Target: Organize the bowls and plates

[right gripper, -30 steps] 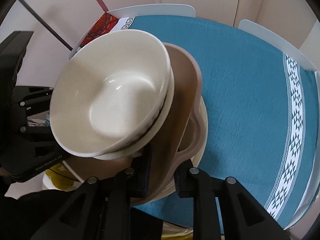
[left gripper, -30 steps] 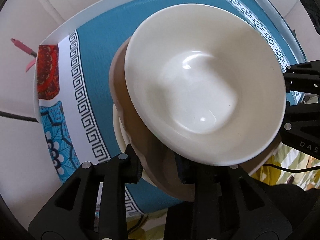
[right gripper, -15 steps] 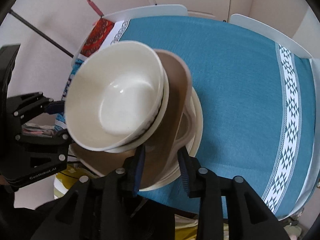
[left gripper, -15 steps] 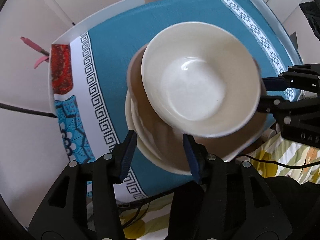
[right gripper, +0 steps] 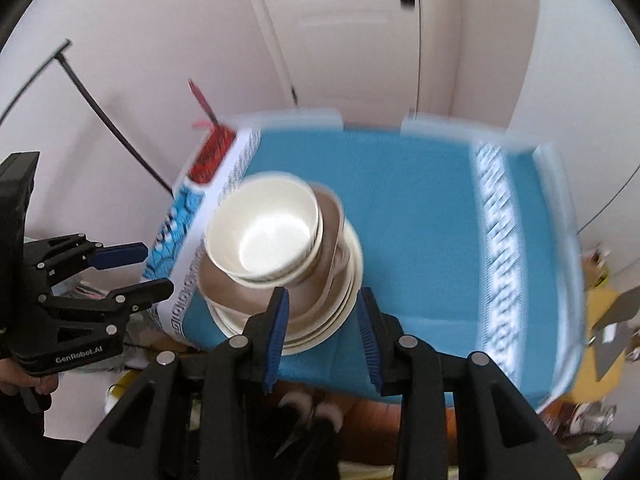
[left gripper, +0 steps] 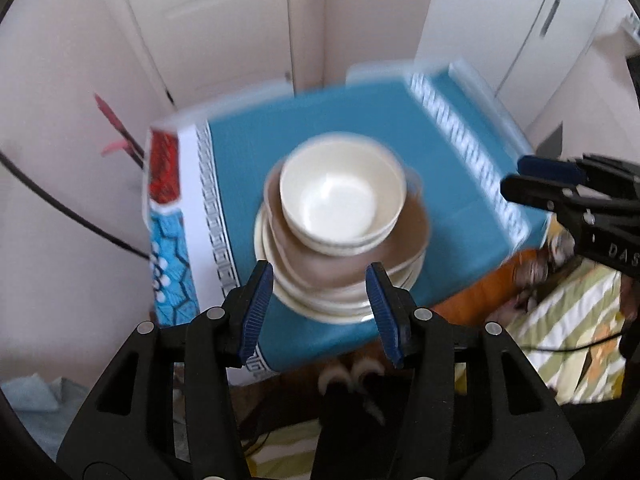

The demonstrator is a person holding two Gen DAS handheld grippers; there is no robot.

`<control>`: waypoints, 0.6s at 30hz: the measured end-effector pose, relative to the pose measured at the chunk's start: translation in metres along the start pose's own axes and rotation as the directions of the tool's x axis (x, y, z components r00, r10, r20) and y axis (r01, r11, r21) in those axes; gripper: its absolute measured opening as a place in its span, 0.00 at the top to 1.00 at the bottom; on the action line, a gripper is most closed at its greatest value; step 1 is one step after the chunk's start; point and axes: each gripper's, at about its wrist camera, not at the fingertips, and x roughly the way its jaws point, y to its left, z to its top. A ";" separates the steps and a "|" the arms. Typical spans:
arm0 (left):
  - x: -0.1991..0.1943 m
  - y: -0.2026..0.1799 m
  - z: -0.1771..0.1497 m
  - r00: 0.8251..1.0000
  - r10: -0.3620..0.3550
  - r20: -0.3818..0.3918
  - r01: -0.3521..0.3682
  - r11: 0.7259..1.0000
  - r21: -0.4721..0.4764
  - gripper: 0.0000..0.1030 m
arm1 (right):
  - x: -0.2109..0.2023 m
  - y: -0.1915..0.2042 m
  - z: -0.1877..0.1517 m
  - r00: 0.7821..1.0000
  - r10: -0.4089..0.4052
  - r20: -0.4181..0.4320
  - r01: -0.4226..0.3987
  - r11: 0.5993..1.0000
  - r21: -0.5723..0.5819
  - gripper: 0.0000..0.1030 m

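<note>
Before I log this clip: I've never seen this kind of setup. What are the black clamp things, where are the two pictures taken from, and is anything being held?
There is no robot here. A person holds a hand-operated two-finger gripper in each hand, and each gripper carries a wide-angle camera looking forward along its fingers. So one picture is taken from the left gripper, the other from the right gripper; each view also catches the other gripper at its edge.

On the table, covered by a teal tablecloth, stands one stack: cream plates at the bottom, a brown dish above them, and white bowls nested on top.

Both grippers are open, clear of the stack, and hold nothing. The pictures are blurred, so I cannot count the plates or bowls.
</note>
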 end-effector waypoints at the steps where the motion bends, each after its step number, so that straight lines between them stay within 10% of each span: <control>1: -0.012 -0.001 0.001 0.999 0.007 0.038 -0.007 1.000 -0.007 0.55 | -0.015 0.001 -0.002 0.999 -0.014 0.036 0.014 1.000 -0.005 0.59; 4: -0.059 -0.007 0.002 0.978 0.044 0.202 -0.038 0.999 -0.033 0.41 | -0.067 0.003 -0.008 0.983 -0.072 0.168 0.073 0.997 -0.002 0.41; 9: -0.138 -0.026 -0.012 0.855 0.096 0.510 -0.065 0.995 -0.078 0.00 | -0.136 0.007 -0.014 0.917 -0.134 0.375 0.127 0.991 0.043 0.13; 12: -0.166 -0.039 -0.020 0.784 0.128 0.608 -0.088 0.992 -0.095 0.00 | -0.168 0.014 -0.021 0.862 -0.178 0.474 0.170 0.984 0.061 0.01; 18: -0.182 -0.052 -0.037 0.743 0.168 0.647 -0.109 0.985 -0.130 0.00 | -0.196 0.023 -0.041 0.771 -0.264 0.580 0.241 0.963 0.118 0.01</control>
